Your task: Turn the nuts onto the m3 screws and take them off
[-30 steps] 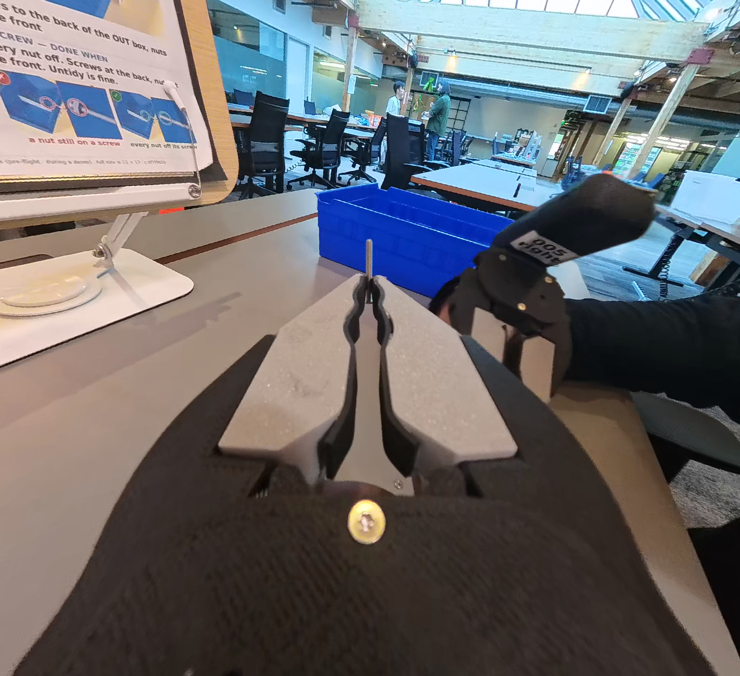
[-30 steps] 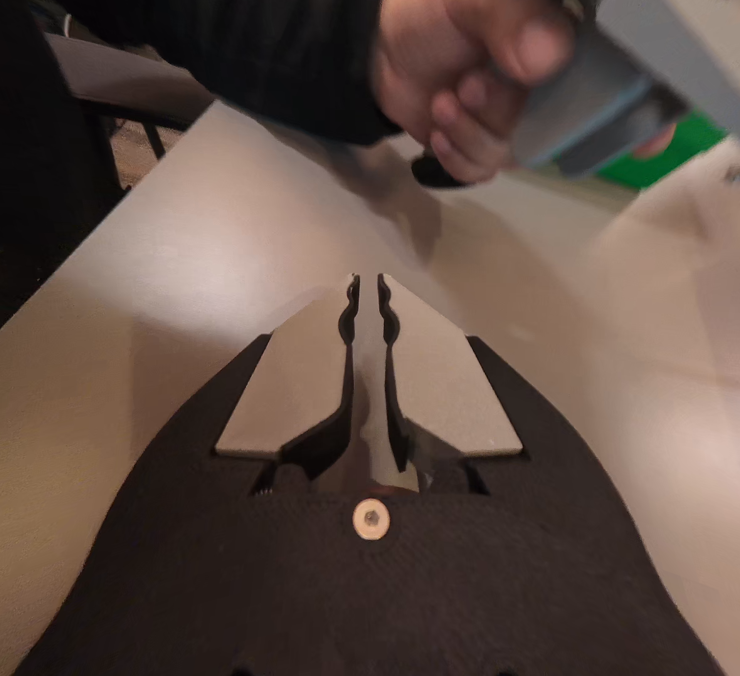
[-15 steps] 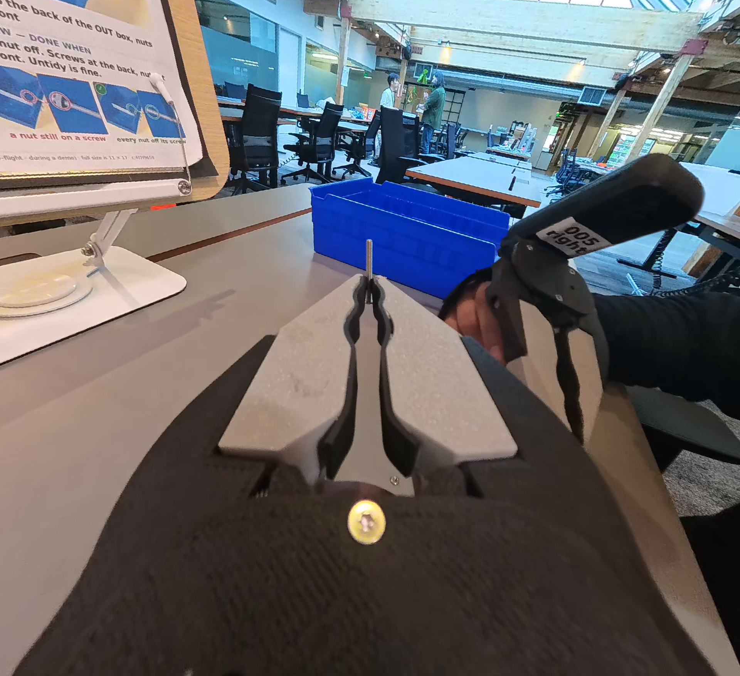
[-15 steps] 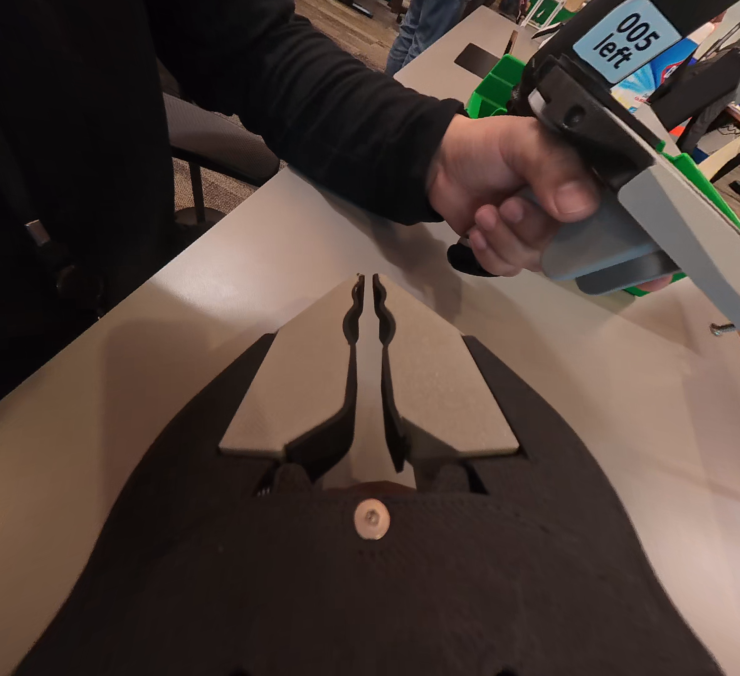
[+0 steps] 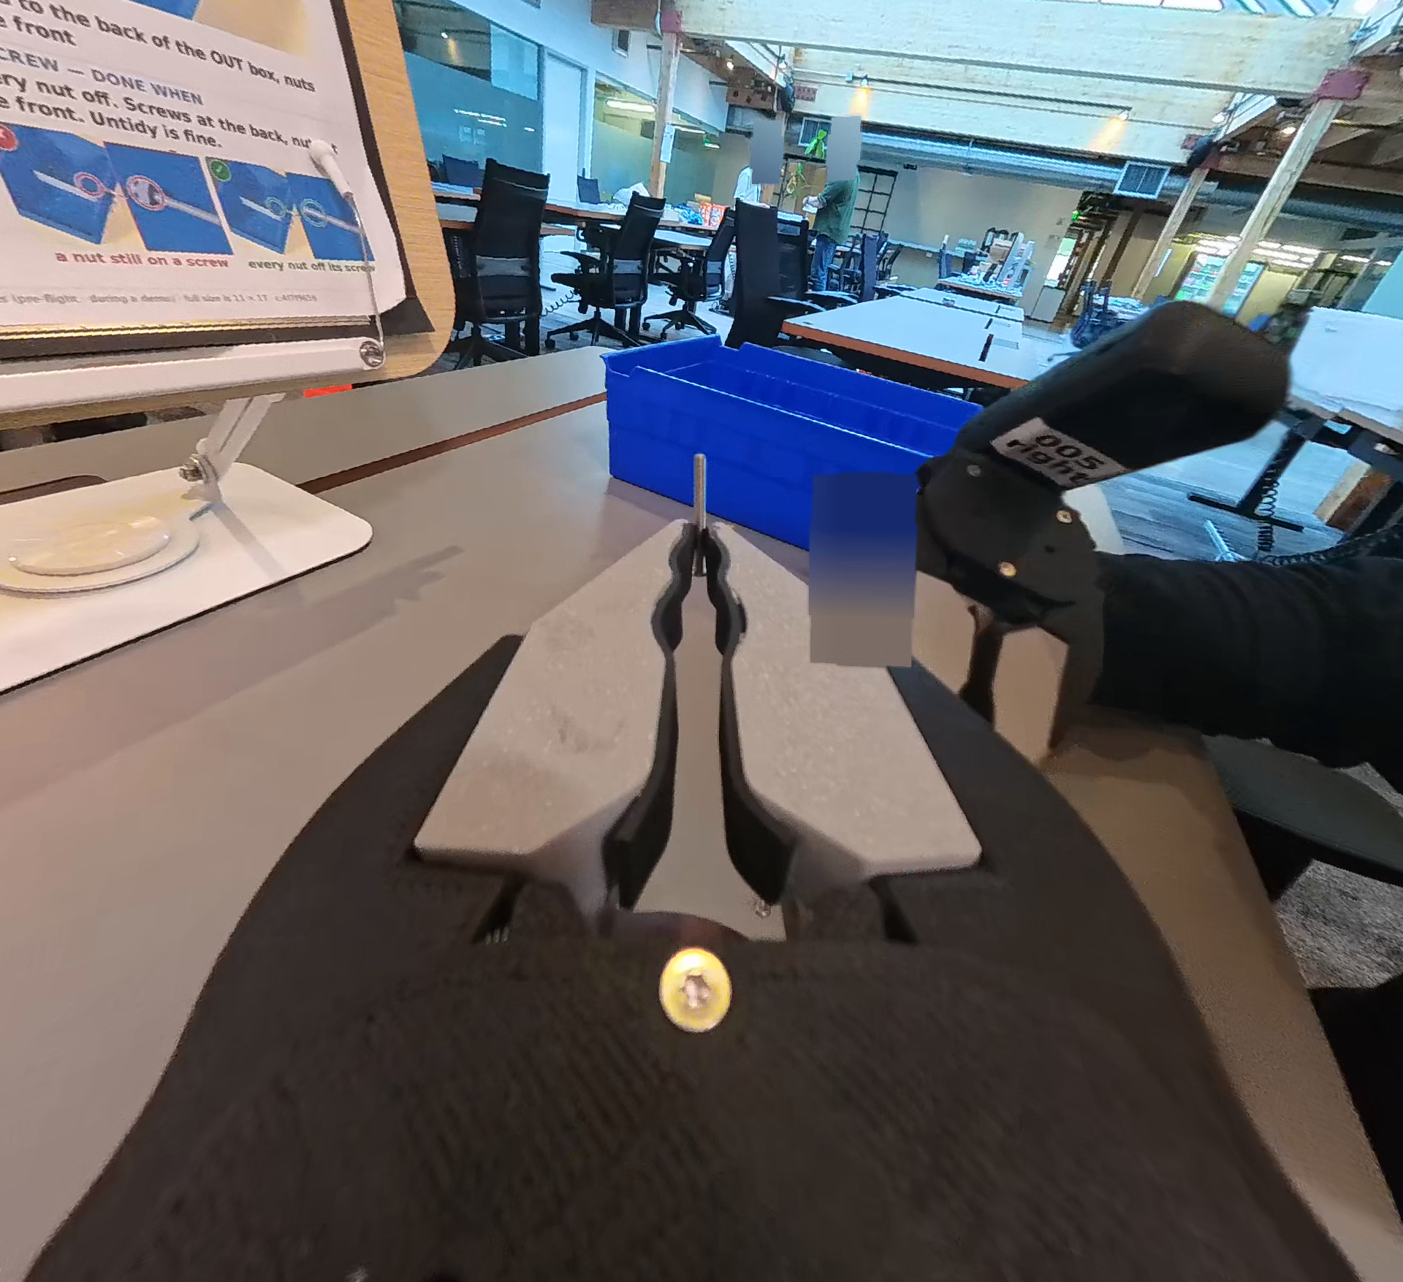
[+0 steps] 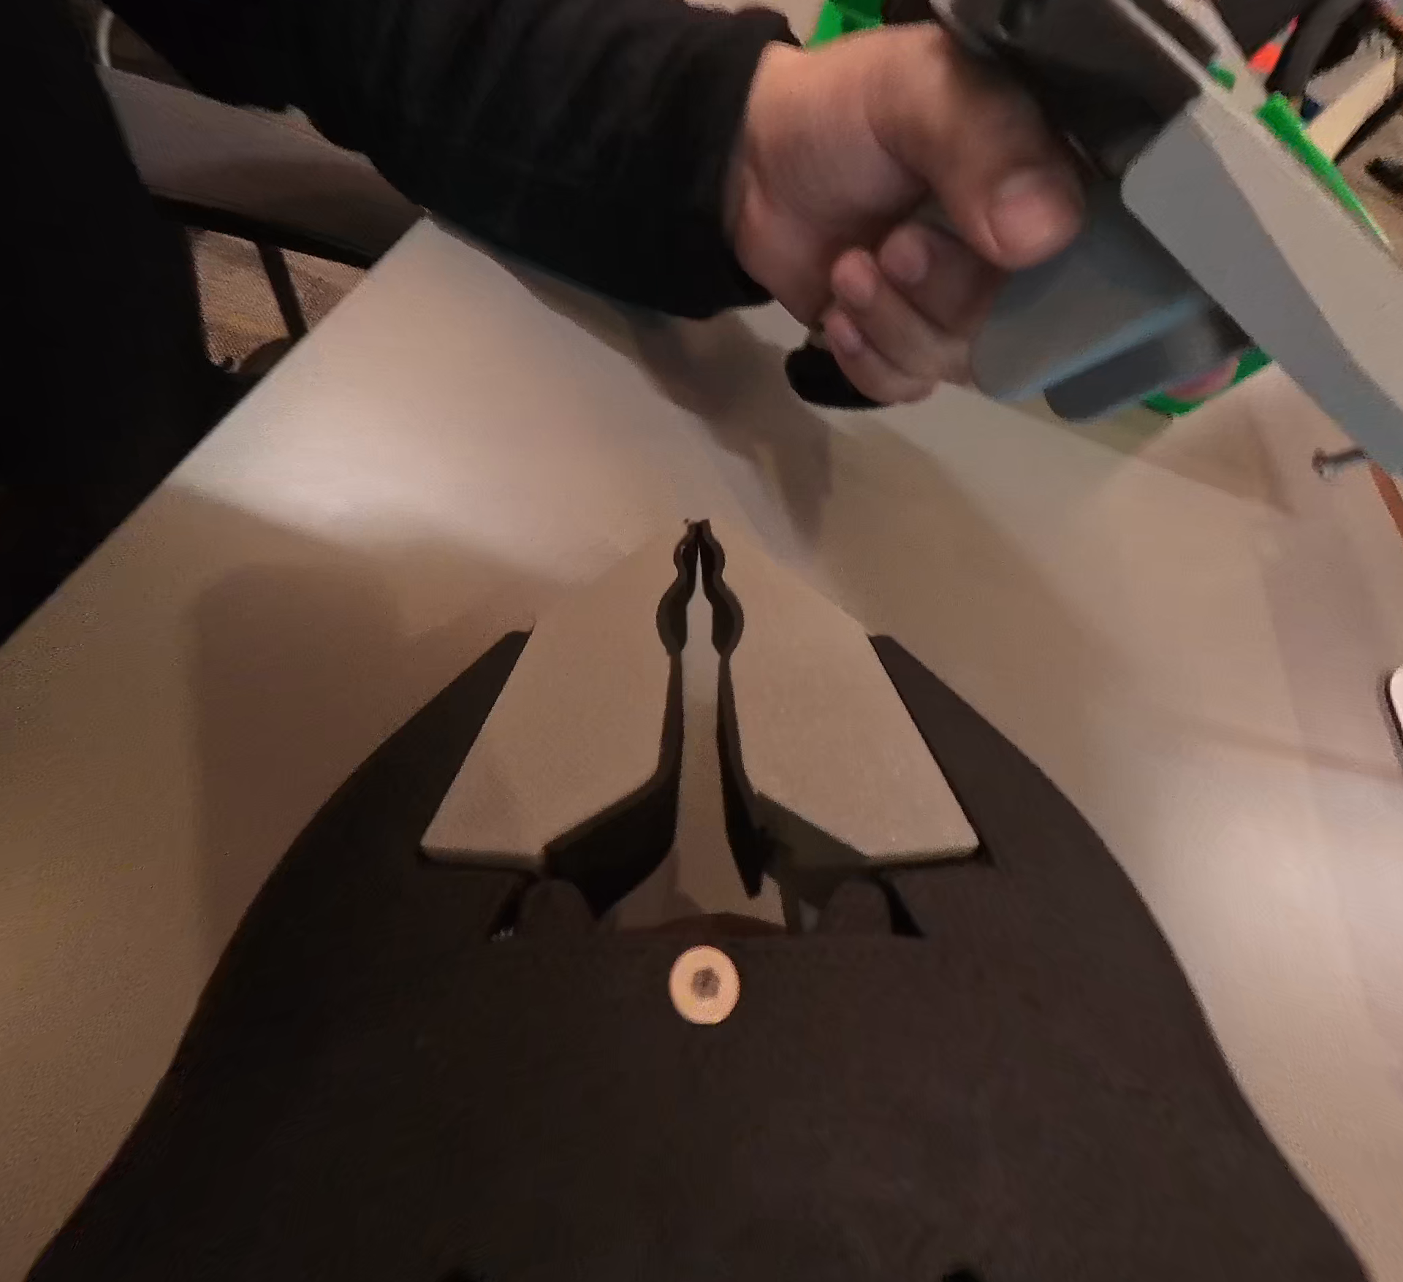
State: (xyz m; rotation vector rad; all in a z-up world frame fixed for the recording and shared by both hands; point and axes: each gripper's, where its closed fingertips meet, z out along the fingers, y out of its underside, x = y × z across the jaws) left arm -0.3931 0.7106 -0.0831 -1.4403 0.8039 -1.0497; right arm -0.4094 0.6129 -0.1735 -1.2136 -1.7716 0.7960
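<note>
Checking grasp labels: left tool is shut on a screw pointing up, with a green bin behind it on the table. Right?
Not quite. The left tool is shut on the screw, which points up, but in the left wrist view the bin behind it on the table is blue, not green.

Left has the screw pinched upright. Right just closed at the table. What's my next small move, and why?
Probably bring the right gripper up to the tip of the screw. The left gripper holds the screw upright with its thread bare, no nut on it. The right's tips are shut low over the table; a dark speck shows there, but whether it is a nut is unclear, so check first.
</note>
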